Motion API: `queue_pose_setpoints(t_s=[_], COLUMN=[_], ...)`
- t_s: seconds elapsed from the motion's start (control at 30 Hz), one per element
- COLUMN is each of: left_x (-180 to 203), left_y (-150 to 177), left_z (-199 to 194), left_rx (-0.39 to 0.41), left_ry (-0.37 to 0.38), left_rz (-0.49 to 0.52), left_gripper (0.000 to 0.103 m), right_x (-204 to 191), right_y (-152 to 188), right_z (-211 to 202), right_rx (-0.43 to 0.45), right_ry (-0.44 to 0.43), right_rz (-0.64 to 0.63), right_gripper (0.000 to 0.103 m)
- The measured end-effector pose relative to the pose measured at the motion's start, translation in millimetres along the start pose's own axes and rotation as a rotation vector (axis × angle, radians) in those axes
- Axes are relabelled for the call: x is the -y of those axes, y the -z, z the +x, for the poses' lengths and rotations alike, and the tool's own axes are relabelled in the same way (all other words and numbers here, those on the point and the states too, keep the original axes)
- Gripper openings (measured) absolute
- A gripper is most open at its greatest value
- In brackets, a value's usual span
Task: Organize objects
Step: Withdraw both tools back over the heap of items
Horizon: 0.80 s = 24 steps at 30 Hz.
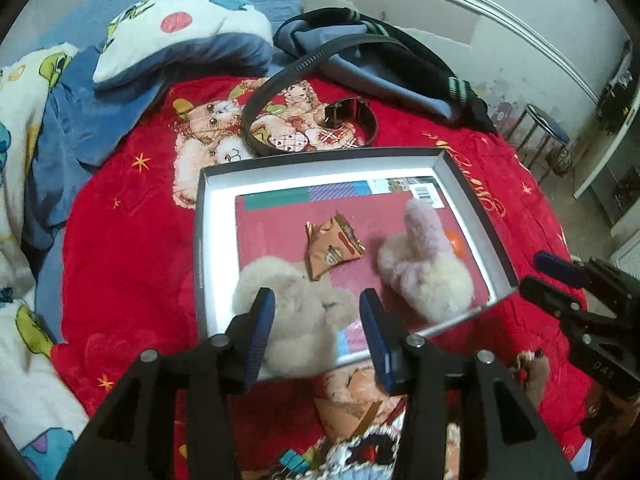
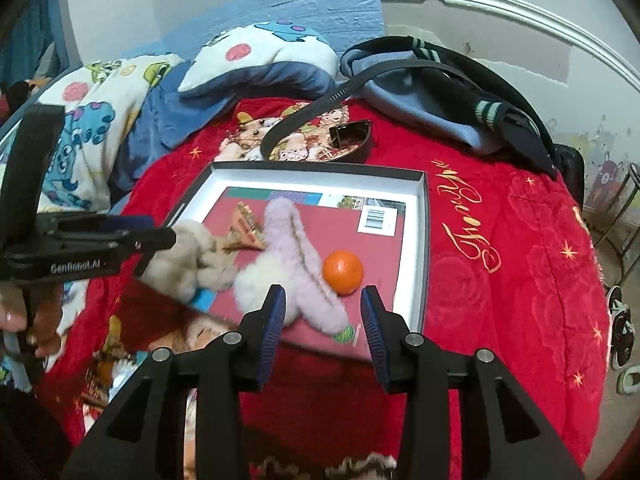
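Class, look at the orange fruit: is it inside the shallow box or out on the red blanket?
Inside. The orange rests on the box floor, within its raised walls.

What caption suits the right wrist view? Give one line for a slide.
Open right gripper hovers over shallow box holding pink plush, orange, snack packet.

1. Your right gripper fills the bottom of the view, its blue-padded fingers spread apart with nothing between them, hovering over the near edge of a shallow box.
2. The box sits on a red blanket. Inside lie a pink-and-white fluffy toy, an orange just right of it, and a small brown packet.
3. Your left gripper enters from the left, touching a beige fluffy toy at the box's left edge.
4. A dark belt lies beyond the box.
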<state>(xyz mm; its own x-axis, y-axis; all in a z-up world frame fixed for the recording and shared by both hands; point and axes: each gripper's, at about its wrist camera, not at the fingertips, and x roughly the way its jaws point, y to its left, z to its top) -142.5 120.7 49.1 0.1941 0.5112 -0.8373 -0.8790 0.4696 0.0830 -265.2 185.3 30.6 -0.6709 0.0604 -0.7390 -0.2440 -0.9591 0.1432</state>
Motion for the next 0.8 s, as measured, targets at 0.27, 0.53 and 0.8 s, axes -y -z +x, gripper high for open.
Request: queue_pose_setpoints(t_s=[0.27,0.53,0.8], left_x=[-19.2,15.3,71.0], left_y=[1.8,-15.0,-66.1], left_z=[-58.2,-163.2,-280.7], left_rx=[0.034,0.151,0.248], left_ry=[-0.018,-0.022,0.133], left_rz=[-0.082,-0.142,-0.217], left_gripper=[0.043,0.043,0.043], right_x=[-15.7,-31.4,-46.5], right_y=[14.5,21.5,31.5], right_z=[-64.6,-147.4,-206.3], right_rx=[0.028,0.097,0.147], right_ry=[0.017,0.091,0.116], right_rz=[-0.069,-0.183,-0.247], right_gripper=[0.038,0.038,0.038])
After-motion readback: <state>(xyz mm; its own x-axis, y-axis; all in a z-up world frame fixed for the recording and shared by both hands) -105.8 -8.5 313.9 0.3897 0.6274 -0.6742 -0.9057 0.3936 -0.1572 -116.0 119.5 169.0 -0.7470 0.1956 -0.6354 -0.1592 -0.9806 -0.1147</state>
